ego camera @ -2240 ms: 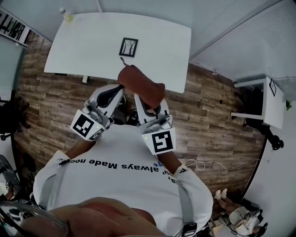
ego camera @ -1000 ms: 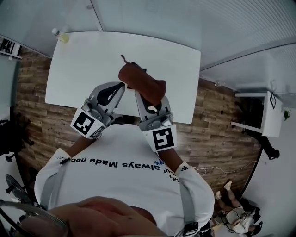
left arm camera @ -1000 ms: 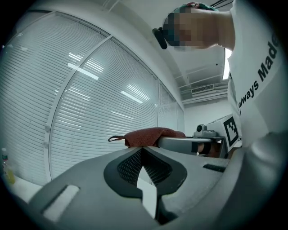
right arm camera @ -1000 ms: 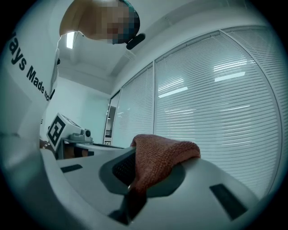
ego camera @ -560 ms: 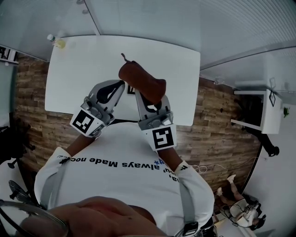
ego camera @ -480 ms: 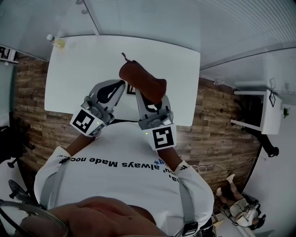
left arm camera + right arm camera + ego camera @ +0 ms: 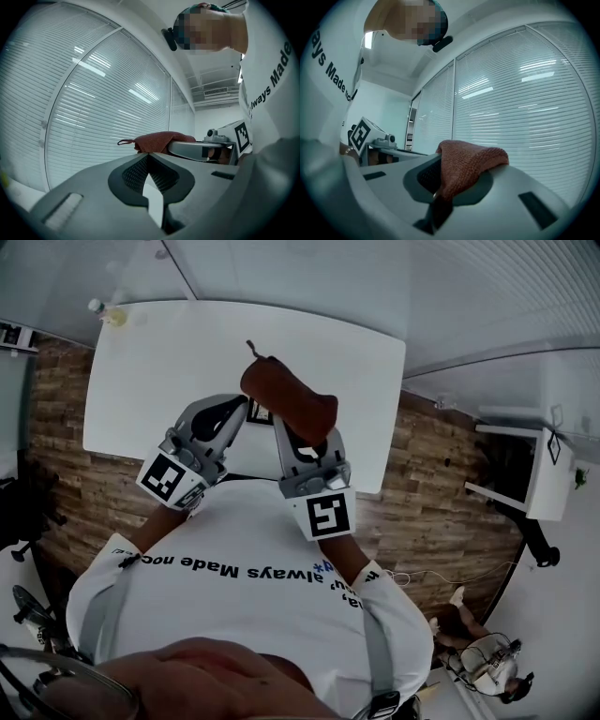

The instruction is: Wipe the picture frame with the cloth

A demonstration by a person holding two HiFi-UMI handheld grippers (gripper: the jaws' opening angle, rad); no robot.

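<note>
Slatted blinds (image 7: 525,93) are seen behind both grippers. The right gripper (image 7: 440,183) is clamped on the reddish-brown cloth (image 7: 469,161); the left gripper (image 7: 149,157) is closed on nothing. The picture frame (image 7: 259,412) is glimpsed between them on the white bench (image 7: 169,352), mostly hidden.

- A white table (image 7: 159,362) is seen ahead; a small bottle (image 7: 105,313) is set at its far left corner.
- A wood-plank floor (image 7: 441,474) is laid around it.
- A second white table (image 7: 548,474) is placed at far right.
- The windows are covered by slatted blinds (image 7: 525,93).
</note>
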